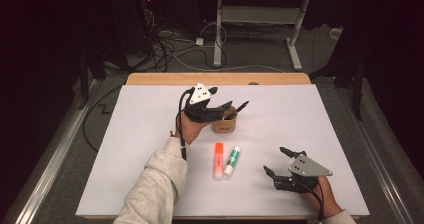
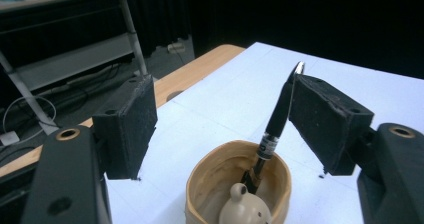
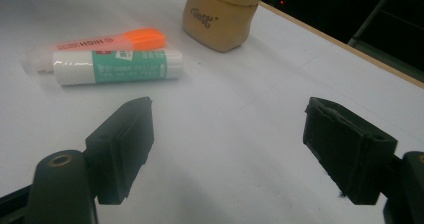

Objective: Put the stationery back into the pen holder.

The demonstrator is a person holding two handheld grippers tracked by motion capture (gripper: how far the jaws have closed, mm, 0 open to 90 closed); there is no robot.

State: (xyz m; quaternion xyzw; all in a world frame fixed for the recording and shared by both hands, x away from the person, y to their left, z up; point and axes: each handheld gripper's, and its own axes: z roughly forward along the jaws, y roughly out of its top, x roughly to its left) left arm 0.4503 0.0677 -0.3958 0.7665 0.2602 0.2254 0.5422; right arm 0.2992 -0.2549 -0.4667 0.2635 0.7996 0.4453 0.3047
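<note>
Your left gripper [image 2: 220,119] wide over the cup [image 2: 239,184], black pen [image 2: 274,129] leaning on one pad, your right gripper [image 3: 235,149] wide, holding nothing

tan cup [image 1: 224,124], black pen [image 2: 276,120], orange highlighter [image 1: 219,160]

1 cup [image 1: 224,123], 1 pen [image 1: 241,106], 1 highlighter [image 1: 218,160], 1 glue stick [image 1: 232,161].
</note>
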